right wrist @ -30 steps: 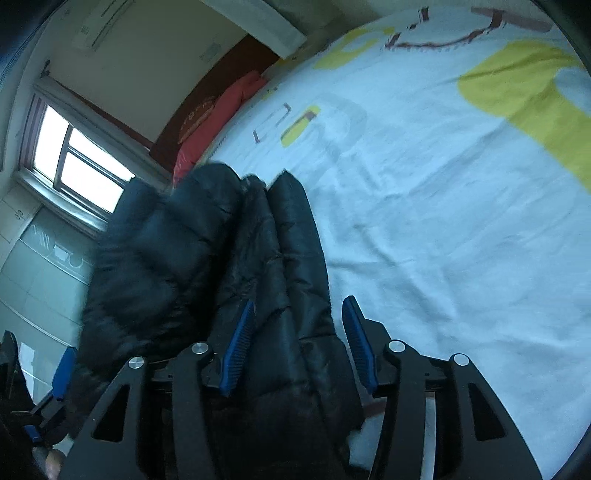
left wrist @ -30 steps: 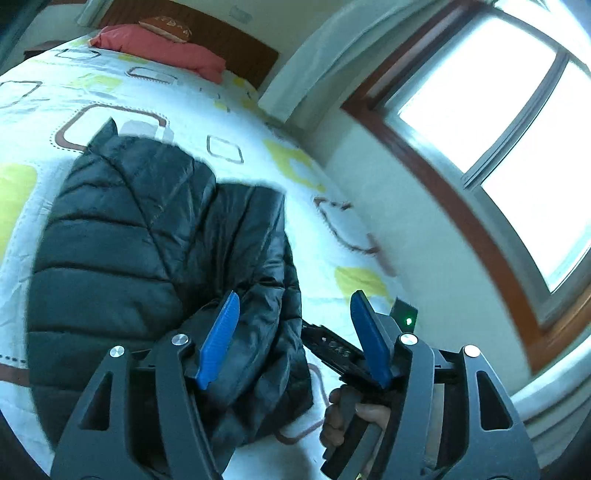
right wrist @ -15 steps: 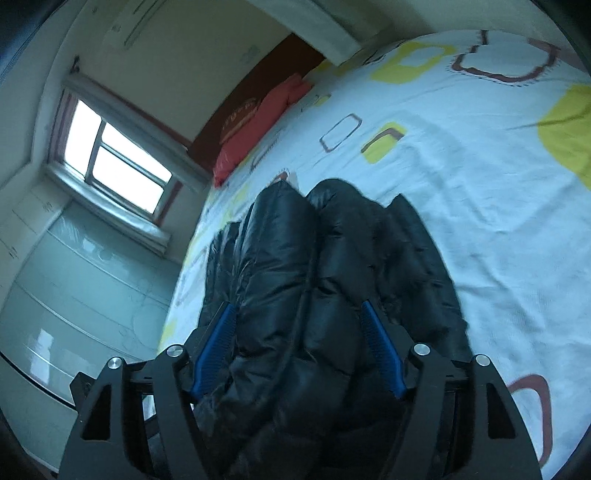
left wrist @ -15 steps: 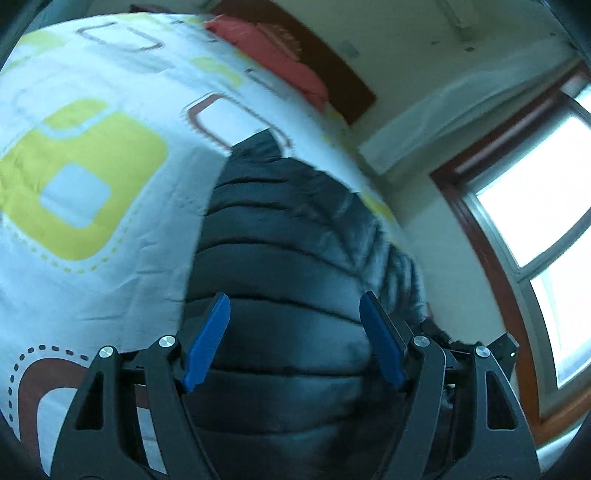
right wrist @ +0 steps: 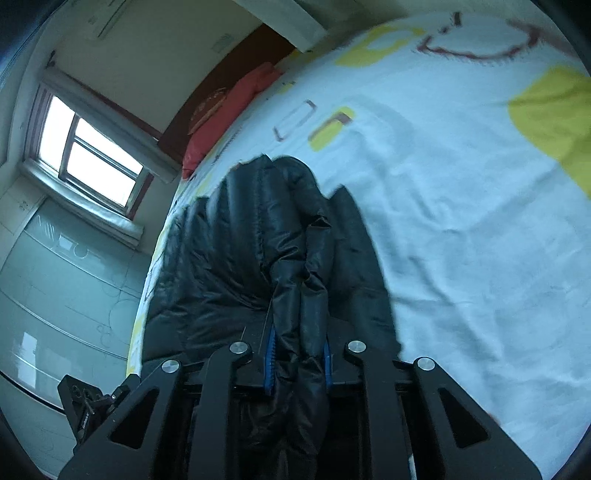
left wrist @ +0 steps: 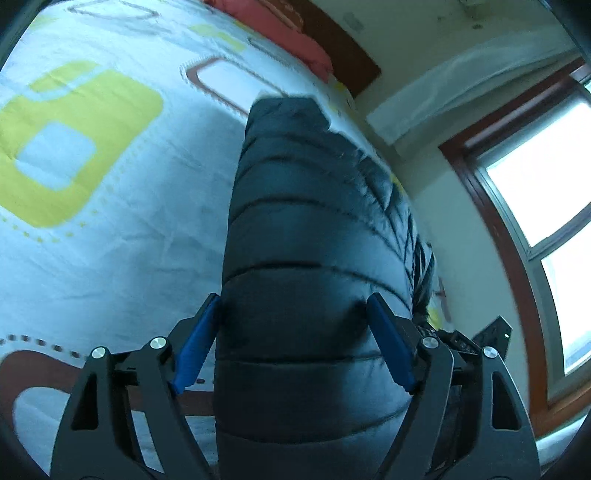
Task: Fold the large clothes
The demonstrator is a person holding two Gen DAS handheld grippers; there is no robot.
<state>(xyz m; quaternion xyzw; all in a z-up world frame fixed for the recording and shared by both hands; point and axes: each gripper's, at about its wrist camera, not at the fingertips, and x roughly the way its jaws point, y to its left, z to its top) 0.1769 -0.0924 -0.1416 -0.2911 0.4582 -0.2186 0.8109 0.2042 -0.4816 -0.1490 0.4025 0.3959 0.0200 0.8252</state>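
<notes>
A black quilted puffer jacket (left wrist: 314, 236) lies on the bed, folded lengthwise into a long bundle. My left gripper (left wrist: 295, 343) is open, its blue pads wide apart on either side of the jacket's near end. In the right wrist view the jacket (right wrist: 258, 243) shows its folded edges and creased lining. My right gripper (right wrist: 297, 354) is shut on a thick fold of the jacket's near edge, the blue pads almost hidden by the fabric. The right gripper's body shows at the lower right of the left wrist view (left wrist: 491, 332).
The bed sheet (left wrist: 110, 221) is white with yellow and brown square prints. A red pillow (left wrist: 280, 33) lies against the dark headboard at the far end. A window (left wrist: 546, 177) and wall run along the bed's right side. A glass wardrobe (right wrist: 55, 288) stands beyond the bed's edge.
My right gripper has closed on the jacket's near edge; it was open half a second ago. My left gripper has moved in low over the jacket's near end and stays open.
</notes>
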